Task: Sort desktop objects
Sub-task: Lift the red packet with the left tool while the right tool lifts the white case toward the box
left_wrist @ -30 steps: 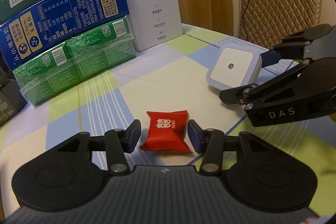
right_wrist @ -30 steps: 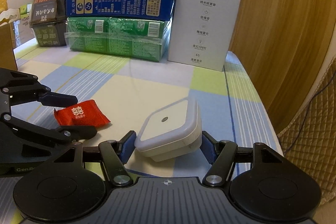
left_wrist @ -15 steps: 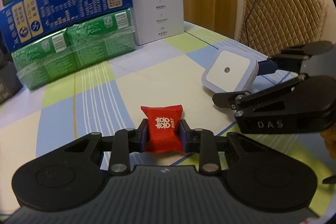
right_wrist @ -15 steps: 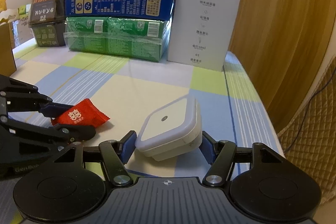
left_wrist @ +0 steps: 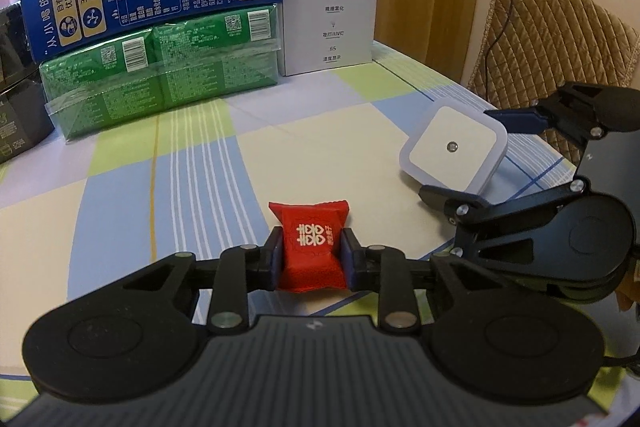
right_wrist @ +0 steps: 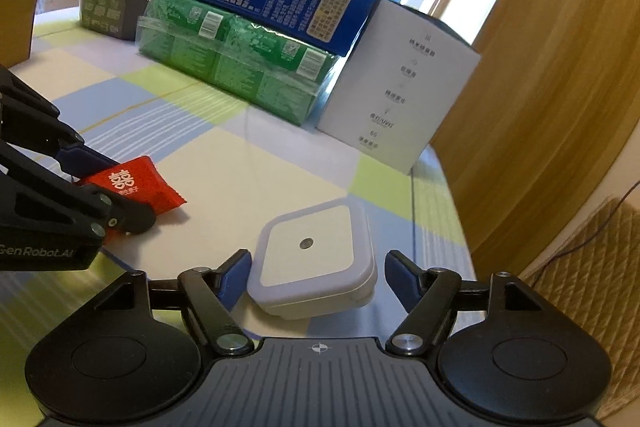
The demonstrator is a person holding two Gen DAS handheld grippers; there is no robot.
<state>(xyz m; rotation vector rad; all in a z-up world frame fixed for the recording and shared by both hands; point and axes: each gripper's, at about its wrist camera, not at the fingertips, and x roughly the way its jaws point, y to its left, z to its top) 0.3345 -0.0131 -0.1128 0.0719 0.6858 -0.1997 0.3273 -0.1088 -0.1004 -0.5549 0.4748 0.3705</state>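
- Two blue pads of the left gripper (left_wrist: 312,259) squeeze one red candy packet (left_wrist: 311,247) over the checked tablecloth (left_wrist: 168,187) in the left wrist view; one white night light (left_wrist: 454,147) sits between the right gripper's spread fingers.
- One right gripper (right_wrist: 318,277) in the right wrist view, jaws wide, flanks the night light (right_wrist: 314,259) on the cloth, right pad clear of it; packet (right_wrist: 132,183) pinched left.
- Four stacked boxes behind, one white box (right_wrist: 400,91).
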